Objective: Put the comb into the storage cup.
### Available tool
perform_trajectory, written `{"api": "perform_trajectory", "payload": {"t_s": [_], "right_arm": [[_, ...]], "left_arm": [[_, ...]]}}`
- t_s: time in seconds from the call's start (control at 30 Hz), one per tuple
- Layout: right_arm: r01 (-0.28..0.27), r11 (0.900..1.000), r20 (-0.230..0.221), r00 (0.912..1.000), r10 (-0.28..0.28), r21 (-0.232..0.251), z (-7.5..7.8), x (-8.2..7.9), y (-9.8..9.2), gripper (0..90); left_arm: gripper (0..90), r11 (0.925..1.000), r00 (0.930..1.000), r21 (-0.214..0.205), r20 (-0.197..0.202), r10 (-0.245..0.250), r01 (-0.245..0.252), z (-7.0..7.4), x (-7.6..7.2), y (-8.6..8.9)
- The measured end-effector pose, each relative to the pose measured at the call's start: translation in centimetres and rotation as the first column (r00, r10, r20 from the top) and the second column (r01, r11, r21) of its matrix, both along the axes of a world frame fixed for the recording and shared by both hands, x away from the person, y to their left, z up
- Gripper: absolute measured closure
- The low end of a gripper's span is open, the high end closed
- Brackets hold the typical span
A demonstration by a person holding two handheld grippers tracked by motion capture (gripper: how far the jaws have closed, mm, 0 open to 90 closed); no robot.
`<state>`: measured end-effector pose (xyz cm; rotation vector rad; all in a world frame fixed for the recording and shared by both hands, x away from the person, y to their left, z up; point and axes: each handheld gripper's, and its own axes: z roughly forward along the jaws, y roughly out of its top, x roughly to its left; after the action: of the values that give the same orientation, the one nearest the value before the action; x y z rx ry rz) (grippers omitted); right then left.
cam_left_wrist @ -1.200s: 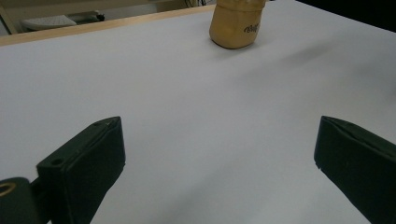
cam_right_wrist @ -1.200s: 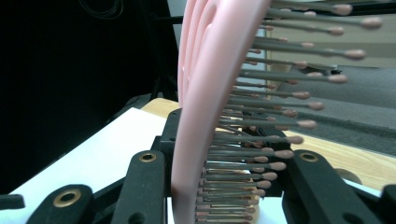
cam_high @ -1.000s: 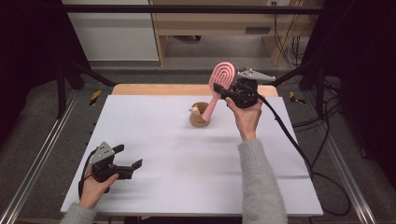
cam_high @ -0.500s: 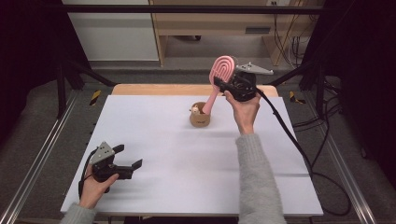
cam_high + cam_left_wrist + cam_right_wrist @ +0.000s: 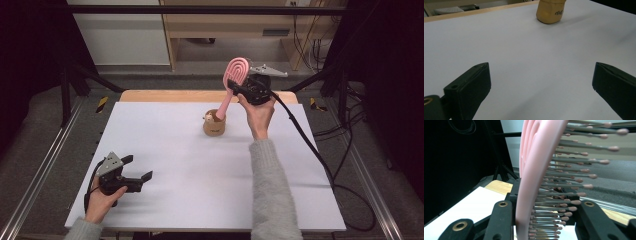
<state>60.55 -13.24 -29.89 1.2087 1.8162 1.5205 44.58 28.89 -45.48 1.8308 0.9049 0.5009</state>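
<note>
The right tool (image 5: 243, 90) pinches the pink hairbrush (image 5: 235, 75), whose handle slants down toward 7 o'clock into the tan cup (image 5: 214, 126). The left tool (image 5: 131, 175) rests wide open and empty on the tabletop (image 5: 200, 185).

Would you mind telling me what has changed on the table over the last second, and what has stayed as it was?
Very little changed. The right gripper stays shut on the pink hairbrush and has shifted it slightly, the handle's lower end still in the tan cup. The cup has not moved on the white table, and the left gripper still rests open near the front left corner.
</note>
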Motion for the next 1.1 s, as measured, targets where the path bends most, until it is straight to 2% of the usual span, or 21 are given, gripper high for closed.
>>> {"api": "perform_trajectory", "payload": {"t_s": [1.1], "right_arm": [[0.040,0.9987,-0.025,0.9989,-0.041,-0.033,-2.1,2.8,1.1,62.6]], "left_arm": [[2.0,1.0000,1.0000,0.005,-0.007,0.002,-0.002,-0.2,0.1,0.1]]}}
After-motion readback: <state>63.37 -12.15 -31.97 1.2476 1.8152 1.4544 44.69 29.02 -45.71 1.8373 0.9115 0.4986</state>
